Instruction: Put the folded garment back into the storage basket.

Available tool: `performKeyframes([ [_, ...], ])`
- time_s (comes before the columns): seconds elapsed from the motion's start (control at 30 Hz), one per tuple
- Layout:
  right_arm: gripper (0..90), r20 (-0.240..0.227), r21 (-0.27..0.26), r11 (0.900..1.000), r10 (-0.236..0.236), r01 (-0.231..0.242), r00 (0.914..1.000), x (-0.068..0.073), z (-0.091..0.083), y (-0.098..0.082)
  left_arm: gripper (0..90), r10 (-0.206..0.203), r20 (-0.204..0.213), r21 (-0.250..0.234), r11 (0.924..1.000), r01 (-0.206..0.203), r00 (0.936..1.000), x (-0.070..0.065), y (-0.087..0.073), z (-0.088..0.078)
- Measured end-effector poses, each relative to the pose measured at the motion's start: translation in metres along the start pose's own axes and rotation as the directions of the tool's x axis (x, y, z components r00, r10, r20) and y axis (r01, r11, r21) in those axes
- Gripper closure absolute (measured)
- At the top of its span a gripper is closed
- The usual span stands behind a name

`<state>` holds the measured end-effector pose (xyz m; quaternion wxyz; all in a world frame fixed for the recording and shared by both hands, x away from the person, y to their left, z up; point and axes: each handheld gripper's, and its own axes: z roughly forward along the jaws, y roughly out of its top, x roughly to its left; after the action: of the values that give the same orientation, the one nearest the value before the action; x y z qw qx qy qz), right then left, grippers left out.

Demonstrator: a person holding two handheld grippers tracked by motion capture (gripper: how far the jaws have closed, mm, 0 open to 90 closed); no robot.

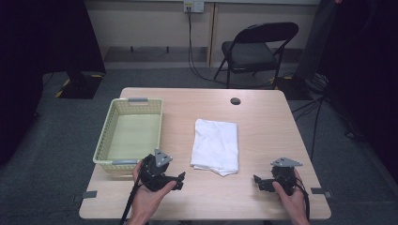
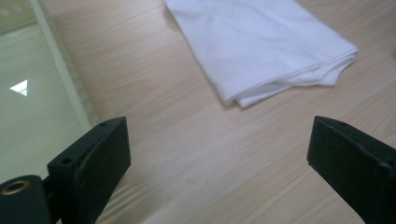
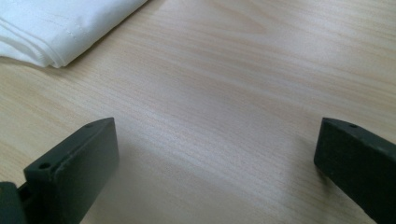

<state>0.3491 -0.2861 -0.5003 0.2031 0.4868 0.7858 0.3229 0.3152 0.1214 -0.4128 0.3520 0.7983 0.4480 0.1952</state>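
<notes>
Cloth (image 1: 215,146) is my landmark: from the high view I see it white and folded, lying flat near the middle of the table (image 1: 263,117). Left of the cloth sits a pale yellow basket (image 1: 106,136), close by but not touching it. My left tool (image 1: 179,180) is held low over the table off the cloth's near left corner, just in front of the basket's near edge, with a hand (image 1: 145,199) wrapped around its body. My right tool (image 1: 256,182) sits off the cloth's near right corner, also apart from it, gripped by the other hand (image 1: 293,199). Beyond the cloth, near the far edge, there is a small dark round hole (image 1: 235,101) in the tabletop.

From the left gripper view, my left tool (image 2: 219,154) has its jaws spread wide with bare wood between them, gripping nothing. The cloth (image 2: 261,44) lies ahead of the jaws, its layered folded corner turned toward me, and the basket wall (image 2: 60,70) runs along to the cloth's left.

From the right gripper view, my right tool (image 3: 217,151) is likewise released, jaws far apart over bare wood. The cloth's (image 3: 56,28) stacked hemmed edge lies ahead and to the left, clear of both jaws.
</notes>
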Motion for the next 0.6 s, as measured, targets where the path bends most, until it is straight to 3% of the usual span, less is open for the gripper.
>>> performKeyframes([
  [0.17,0.0,0.0,0.0,1.0,0.0,0.0,1.0,0.0,0.0,0.0,5.4,0.002,0.018,-0.017,0.9999,-0.001,0.9998,-0.008,0.008,0.003],
  [0.6,0.0,0.0,0.0,1.0,0.0,0.0,1.0,0.0,0.0,0.0,6.6,0.008,0.05,-0.002,1.0,-0.008,0.9987,-0.021,0.019,0.019],
])
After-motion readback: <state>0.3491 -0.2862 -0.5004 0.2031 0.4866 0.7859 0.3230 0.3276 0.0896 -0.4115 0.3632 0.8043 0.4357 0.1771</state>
